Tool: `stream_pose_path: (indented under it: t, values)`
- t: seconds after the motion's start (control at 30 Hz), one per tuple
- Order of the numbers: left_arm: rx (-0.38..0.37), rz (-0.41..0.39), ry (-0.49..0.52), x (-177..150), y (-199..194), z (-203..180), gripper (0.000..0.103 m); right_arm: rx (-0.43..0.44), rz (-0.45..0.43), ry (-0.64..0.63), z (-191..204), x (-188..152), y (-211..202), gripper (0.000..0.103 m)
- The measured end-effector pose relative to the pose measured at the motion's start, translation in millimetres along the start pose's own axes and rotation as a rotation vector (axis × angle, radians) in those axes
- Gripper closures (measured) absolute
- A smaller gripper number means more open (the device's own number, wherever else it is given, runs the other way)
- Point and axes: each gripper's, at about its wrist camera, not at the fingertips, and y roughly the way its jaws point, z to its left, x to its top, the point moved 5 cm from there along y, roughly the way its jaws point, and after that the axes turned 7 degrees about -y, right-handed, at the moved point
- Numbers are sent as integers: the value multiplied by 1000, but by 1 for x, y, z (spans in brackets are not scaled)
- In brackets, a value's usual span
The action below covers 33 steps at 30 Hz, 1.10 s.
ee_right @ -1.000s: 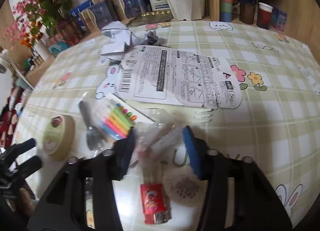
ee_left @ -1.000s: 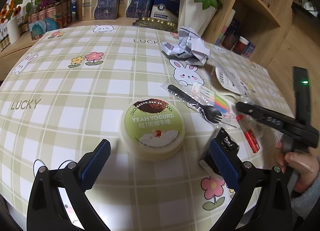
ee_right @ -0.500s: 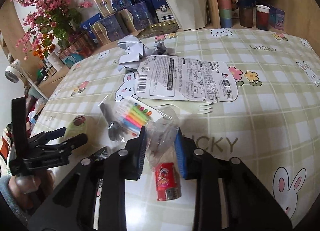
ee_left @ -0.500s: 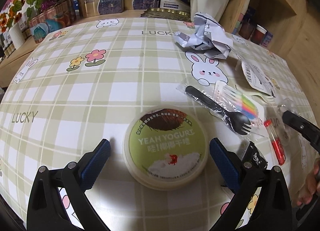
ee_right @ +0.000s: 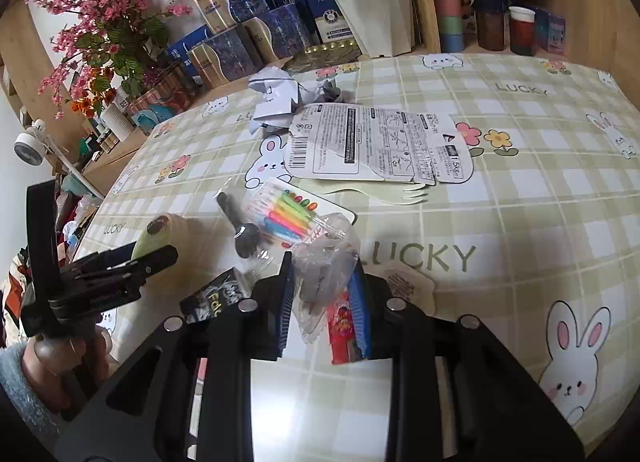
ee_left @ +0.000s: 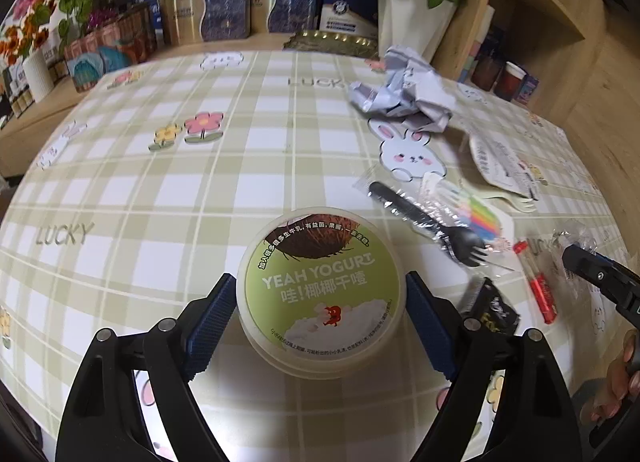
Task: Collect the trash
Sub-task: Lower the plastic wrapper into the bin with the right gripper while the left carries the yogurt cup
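Left wrist view has the yogurt tub [ee_left: 320, 290] sitting dead centre in the lower half of the frame, lid up on the bench [ee_left: 168, 190], with the left gripper [ee_left: 318, 316] straddling it: jaws have just been closing in and the blue pads now sit right against the tub's sides, looks like a grip, though how firmly they press I can't tell. Makes sense, it's the bulkiest bit of trash, so it gets a wide side-on squeeze. That gripper tips down steeply from the bottom edge. Right wrist view shows the right gripper [ee_right: 324, 302] pinched narrow on a crumpled clear wrapper [ee_right: 324, 266], jaws having just closed further, and the film bunches up between the pads at lower centre. A red packet [ee_right: 342, 330] lies under it on the bench, probably next. Still scattered above centre: wrapped black fork [ee_right: 240, 222], candle pack [ee_right: 292, 212], printed card [ee_right: 376, 144], crumpled paper [ee_right: 280, 96]. Lower left, a hand [ee_right: 52, 366] holds the other tool.
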Motion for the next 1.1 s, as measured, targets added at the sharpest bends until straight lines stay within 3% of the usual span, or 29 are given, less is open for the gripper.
stream_pose_path:
  t: [0.5,1.1]
  values:
    - [-62,-86,33,2,-72,-21,21,2,-20,-44,18,-14,-46,75]
    - [-124,-115,78,-54,-151,-44,21,40,-14,-124,44,-57,-94,76]
